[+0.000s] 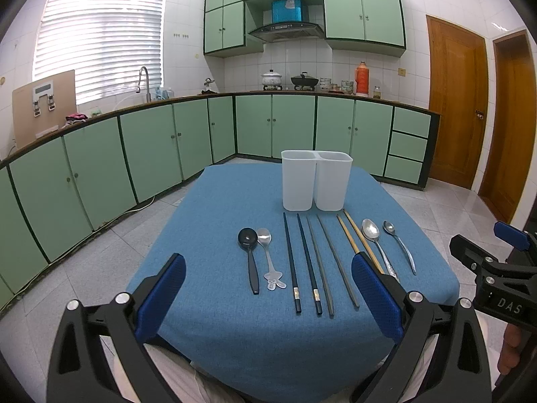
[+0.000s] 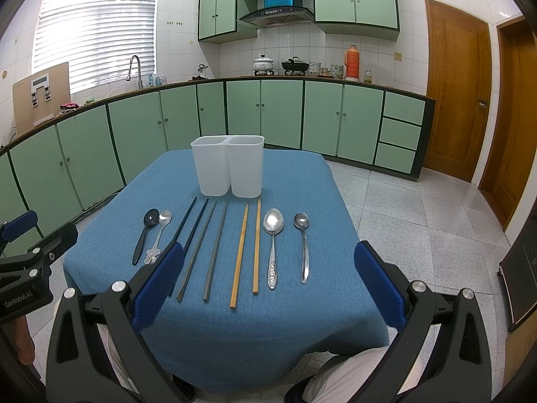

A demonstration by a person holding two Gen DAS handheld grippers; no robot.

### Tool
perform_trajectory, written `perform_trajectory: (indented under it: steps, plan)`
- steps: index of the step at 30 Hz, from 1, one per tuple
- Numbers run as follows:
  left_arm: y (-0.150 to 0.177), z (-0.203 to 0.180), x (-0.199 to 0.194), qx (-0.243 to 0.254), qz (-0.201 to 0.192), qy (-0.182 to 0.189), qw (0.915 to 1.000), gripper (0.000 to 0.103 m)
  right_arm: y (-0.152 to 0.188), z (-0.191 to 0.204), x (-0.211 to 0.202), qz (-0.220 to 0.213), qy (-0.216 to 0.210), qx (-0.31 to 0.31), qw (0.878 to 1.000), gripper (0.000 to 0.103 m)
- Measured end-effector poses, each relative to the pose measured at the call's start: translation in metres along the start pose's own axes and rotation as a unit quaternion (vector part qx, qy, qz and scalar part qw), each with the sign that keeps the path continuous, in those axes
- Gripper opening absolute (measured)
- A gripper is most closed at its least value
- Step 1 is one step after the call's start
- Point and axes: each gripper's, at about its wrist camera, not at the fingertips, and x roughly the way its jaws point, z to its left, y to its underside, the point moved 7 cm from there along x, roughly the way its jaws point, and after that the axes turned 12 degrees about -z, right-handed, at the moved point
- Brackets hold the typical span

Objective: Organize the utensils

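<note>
On table [image 1: 235, 336] nothing sorted yet, left gripper [image 1: 268, 297] and right gripper [image 2: 268, 285] both apart (empty); next: grab spoons/chopsticks into two-compartment holder [image 1: 316, 179].

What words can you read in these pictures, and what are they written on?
"DAS" is on the black body of the right tongs, seen from the left wrist.
"GenRobot.AI" is on the black body of the left tongs, seen from the right wrist.
The sticker on the blue box is too blurred to read.
</note>
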Motion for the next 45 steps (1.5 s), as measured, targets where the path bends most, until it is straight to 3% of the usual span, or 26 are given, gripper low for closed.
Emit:
perform_trajectory:
  steps: [36,45]
  plan:
    - [0.000,0.008,0.003,0.001,-0.002,-0.009,1.0000,0.097,-0.002,-0.003,0.004,-0.003,0.006,-0.002,1.000,0.098]
    - [0.007,0.036,0.050,0.005,0.026,-0.038,0.9989,0.097,-0.007,-0.032,0.043,-0.007,0.038,-0.008,0.999,0.098]
